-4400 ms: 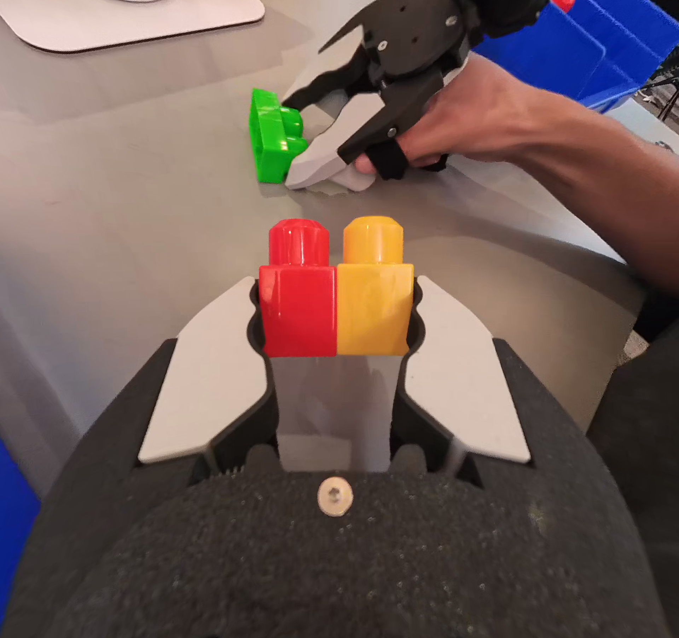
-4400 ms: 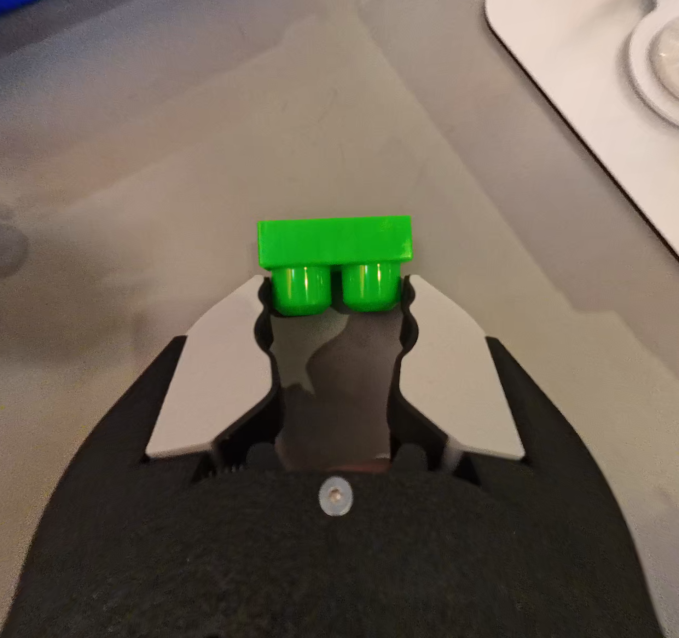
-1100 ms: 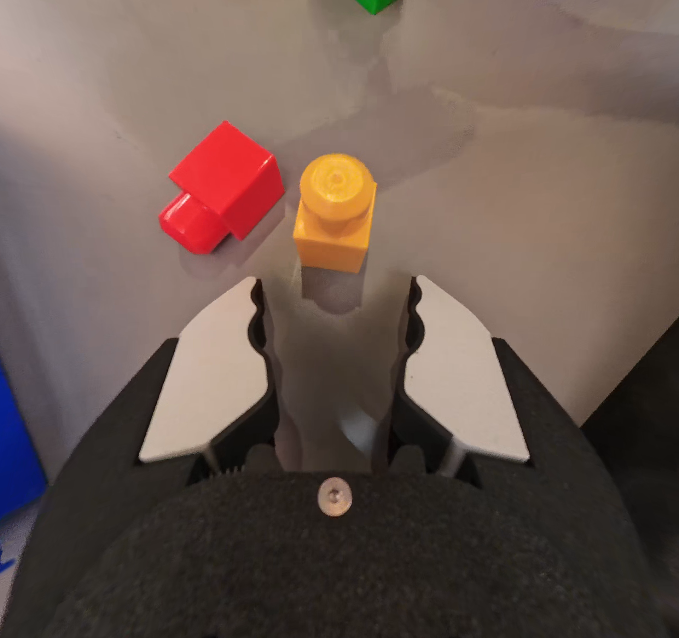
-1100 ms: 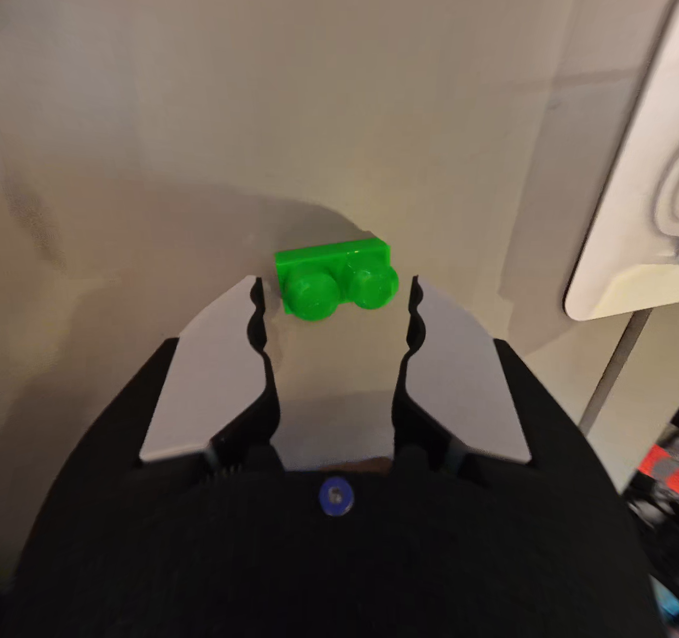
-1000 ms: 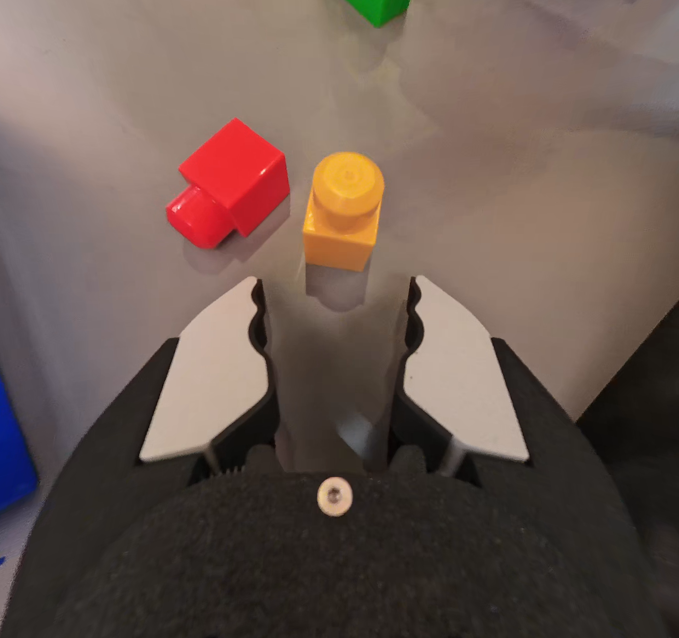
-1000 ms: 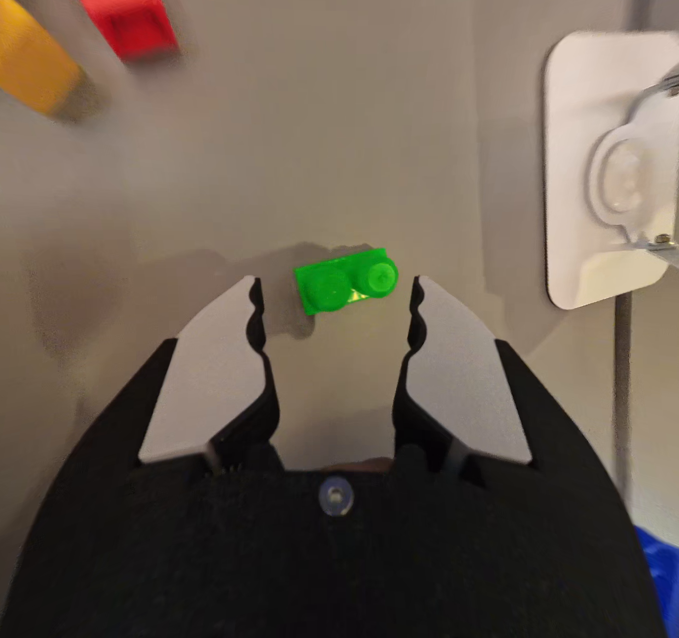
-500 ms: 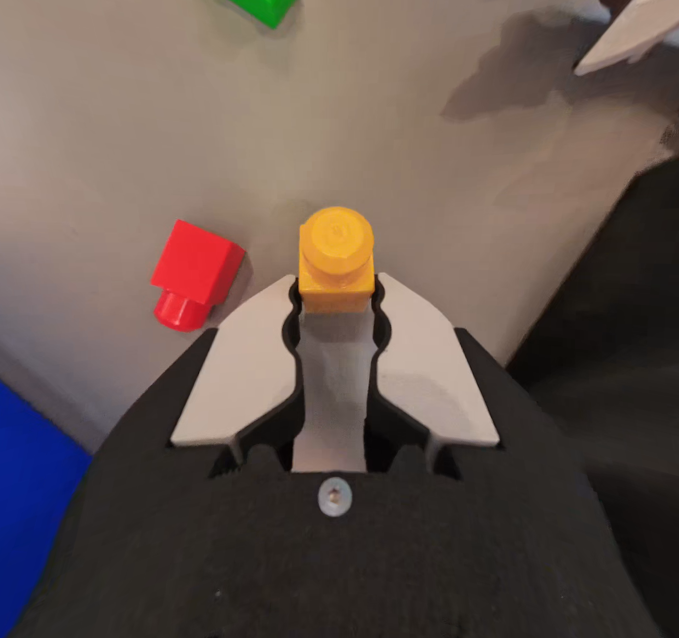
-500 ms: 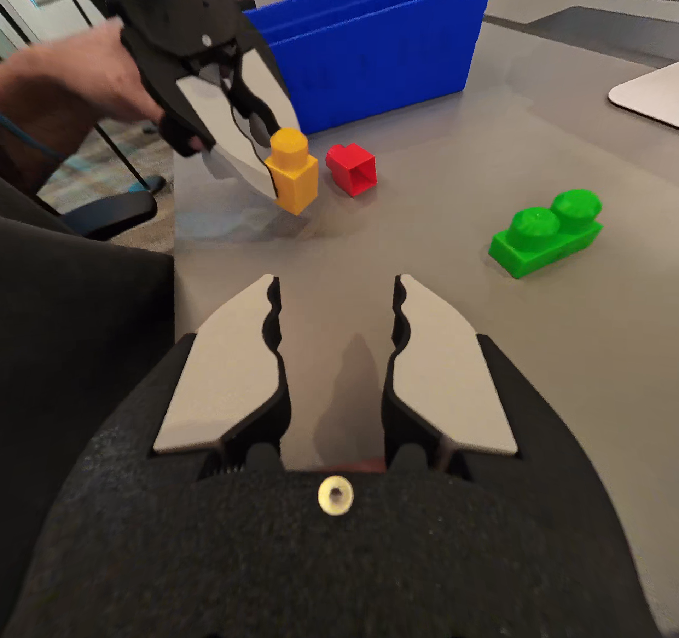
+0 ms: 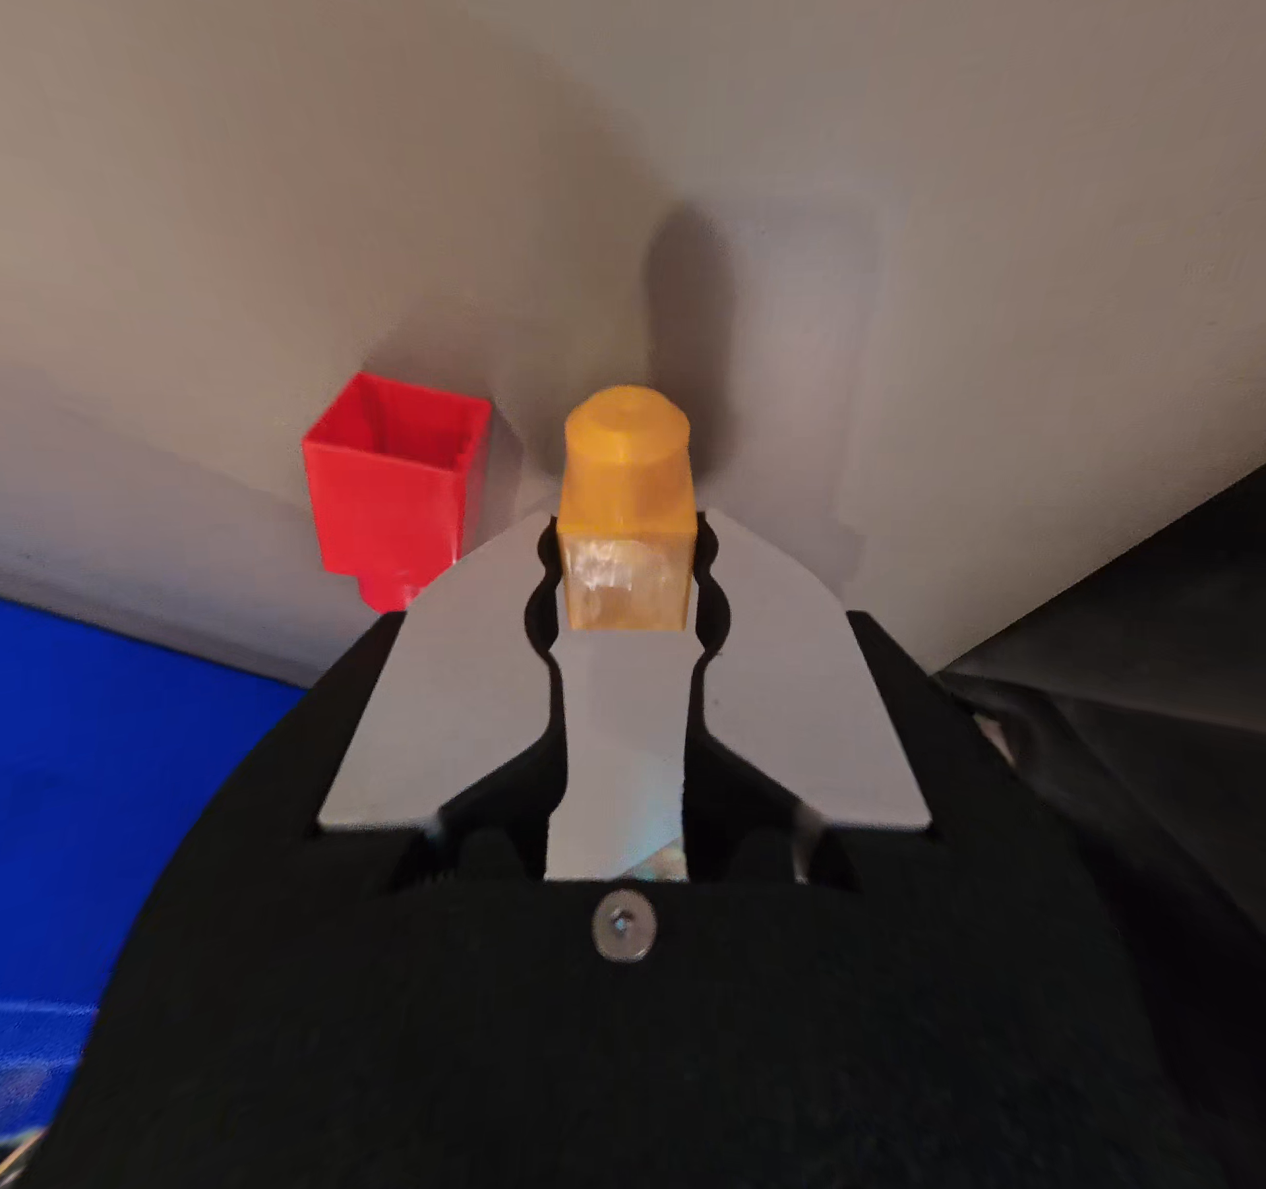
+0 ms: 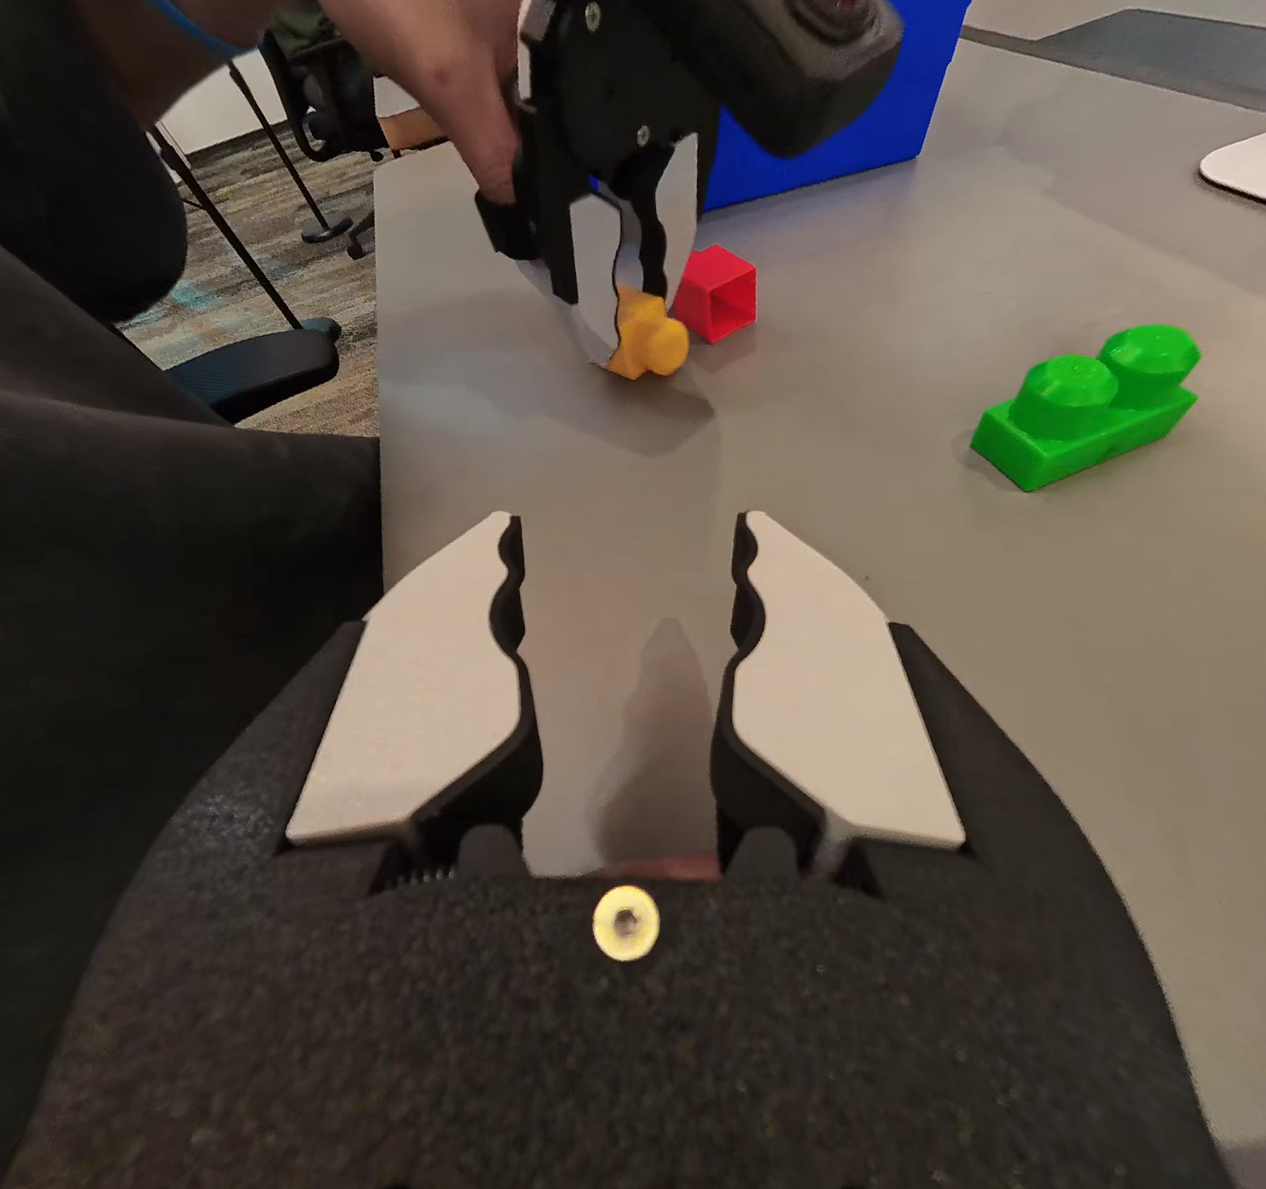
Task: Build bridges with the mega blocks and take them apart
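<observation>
Grey tabletop (image 10: 890, 608) fills both views, with a blue bin (image 10: 890, 60) at the upper right of the right wrist view and office chair legs on patterned carpet at the upper left. A white pad shows only as a corner at the right edge.

At centre frame in the left wrist view, the left gripper (image 9: 627, 567) is closed on the orange block (image 9: 625, 505), its fingers pressing the two flat sides of the square body while the single stud points forward, away from the camera. In the right wrist view the same block (image 10: 644, 341) sits just above the table or touching it; I cannot tell which. The red block (image 9: 394, 491) lies on its side just left of it, hollow base towards the top of the frame, close but apart.

The right gripper (image 10: 627, 580) is empty at lower centre of its view, fingers spread over bare table. The green block (image 10: 1082, 402), a low two-stud piece, sits studs up at the right, well apart from the other two.

These blocks look like hollow, hard plastic: probably light, stiff and smooth, so likely to slip or twist if pinched at a corner or on the round stud. The flat opposite walls of the body seem the best hold. The red one would need turning upright before it can act as a pillar; the green one is best taken across its long sides, leaving the studs and underside free.
</observation>
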A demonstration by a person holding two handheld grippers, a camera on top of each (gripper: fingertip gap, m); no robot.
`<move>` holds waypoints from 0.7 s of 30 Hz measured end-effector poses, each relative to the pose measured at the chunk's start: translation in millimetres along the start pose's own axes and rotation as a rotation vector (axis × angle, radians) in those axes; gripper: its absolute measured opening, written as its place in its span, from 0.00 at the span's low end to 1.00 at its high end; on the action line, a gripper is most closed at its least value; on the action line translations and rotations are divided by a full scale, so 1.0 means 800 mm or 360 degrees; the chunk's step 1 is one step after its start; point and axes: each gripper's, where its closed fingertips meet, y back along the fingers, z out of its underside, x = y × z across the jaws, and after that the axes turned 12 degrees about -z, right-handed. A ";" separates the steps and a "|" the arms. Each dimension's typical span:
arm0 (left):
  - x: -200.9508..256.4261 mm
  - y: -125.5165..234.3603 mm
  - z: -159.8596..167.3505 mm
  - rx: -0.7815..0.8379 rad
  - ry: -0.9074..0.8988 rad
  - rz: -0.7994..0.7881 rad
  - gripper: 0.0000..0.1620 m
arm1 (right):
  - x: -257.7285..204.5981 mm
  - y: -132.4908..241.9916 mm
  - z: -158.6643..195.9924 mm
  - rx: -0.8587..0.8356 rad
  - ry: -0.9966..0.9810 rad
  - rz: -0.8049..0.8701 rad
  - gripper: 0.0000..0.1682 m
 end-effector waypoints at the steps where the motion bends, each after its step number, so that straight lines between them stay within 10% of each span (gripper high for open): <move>1: 0.000 0.004 -0.006 0.0042 0.0035 0.0015 0.25 | 0.001 0.000 0.001 0.0003 -0.0011 -0.0004 0.35; 8: -0.043 0.055 0.003 0.0430 0.0315 -0.0131 0.44 | 0.006 0.003 0.006 -0.0008 -0.0041 -0.0005 0.35; 18: -0.086 -0.009 -0.010 0.0240 -0.0239 -0.0231 0.40 | 0.009 0.004 0.010 -0.0042 -0.0039 0.0015 0.35; 21: -0.082 -0.018 -0.015 0.0206 -0.0382 -0.0172 0.22 | 0.009 0.003 0.010 -0.0051 -0.0038 0.0018 0.35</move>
